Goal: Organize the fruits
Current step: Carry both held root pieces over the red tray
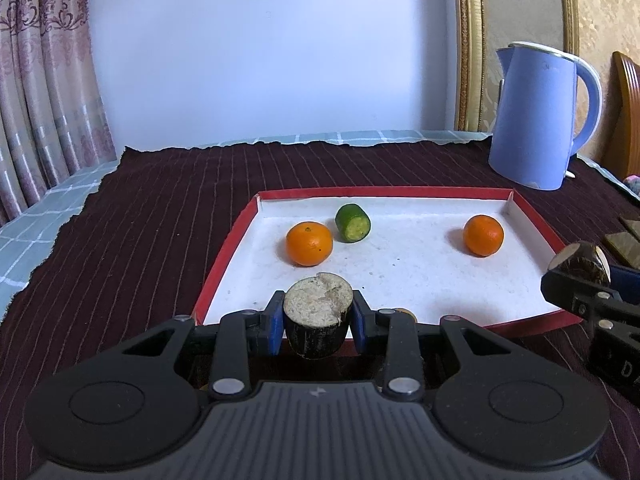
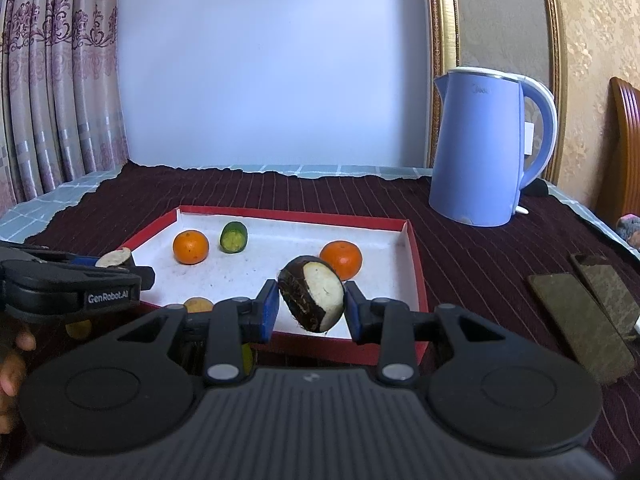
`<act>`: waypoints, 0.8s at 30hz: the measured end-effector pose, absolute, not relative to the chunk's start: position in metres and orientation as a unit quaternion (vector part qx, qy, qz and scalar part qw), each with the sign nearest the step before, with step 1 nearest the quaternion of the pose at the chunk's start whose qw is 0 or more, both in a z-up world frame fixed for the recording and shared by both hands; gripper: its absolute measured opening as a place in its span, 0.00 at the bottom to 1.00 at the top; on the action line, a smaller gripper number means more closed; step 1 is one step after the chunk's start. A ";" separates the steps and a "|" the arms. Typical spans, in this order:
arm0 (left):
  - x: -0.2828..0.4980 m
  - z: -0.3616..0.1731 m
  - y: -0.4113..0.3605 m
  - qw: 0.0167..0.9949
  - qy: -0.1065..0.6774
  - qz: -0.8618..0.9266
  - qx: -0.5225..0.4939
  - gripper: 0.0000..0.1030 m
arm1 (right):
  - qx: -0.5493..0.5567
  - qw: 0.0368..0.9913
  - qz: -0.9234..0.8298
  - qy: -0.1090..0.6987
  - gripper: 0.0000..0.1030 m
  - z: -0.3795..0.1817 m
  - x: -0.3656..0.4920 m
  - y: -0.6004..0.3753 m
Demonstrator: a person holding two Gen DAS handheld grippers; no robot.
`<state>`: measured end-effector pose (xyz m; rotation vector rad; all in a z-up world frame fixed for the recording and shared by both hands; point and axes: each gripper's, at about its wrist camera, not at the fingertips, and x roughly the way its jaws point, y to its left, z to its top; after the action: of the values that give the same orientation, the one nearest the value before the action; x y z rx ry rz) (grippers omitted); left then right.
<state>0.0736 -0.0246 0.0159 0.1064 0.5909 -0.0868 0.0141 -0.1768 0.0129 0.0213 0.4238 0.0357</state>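
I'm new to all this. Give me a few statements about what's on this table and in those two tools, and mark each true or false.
1. Two oranges lie in the red tray. True.
2. The left tool is empty. False: it grips a dark chunk with a pale cut face.
3. The kettle stands inside the tray. False: it stands on the cloth beyond it.
4. The right tool holds a dark, partly peeled piece. True.
5. The green piece lies beside the left orange. True.

Table's maroon cloth [image 2: 360,196], red tray [image 2: 416,280], blue kettle [image 2: 480,152] (far right)
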 end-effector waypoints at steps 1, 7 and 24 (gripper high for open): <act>0.074 0.016 -0.025 0.954 0.291 -0.043 0.052 0.31 | 0.011 0.977 0.017 0.210 0.31 0.013 0.014 -0.177; 0.075 0.018 -0.030 0.954 0.289 -0.053 0.055 0.31 | 0.009 0.977 0.017 0.211 0.31 0.016 0.019 -0.176; 0.080 0.021 -0.040 0.954 0.286 -0.054 0.066 0.31 | 0.002 0.977 0.019 0.212 0.31 0.021 0.034 -0.174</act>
<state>0.0799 -0.0395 0.0212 0.1338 0.5818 -0.1097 0.0336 -0.1739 0.0208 0.0042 0.4264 0.0378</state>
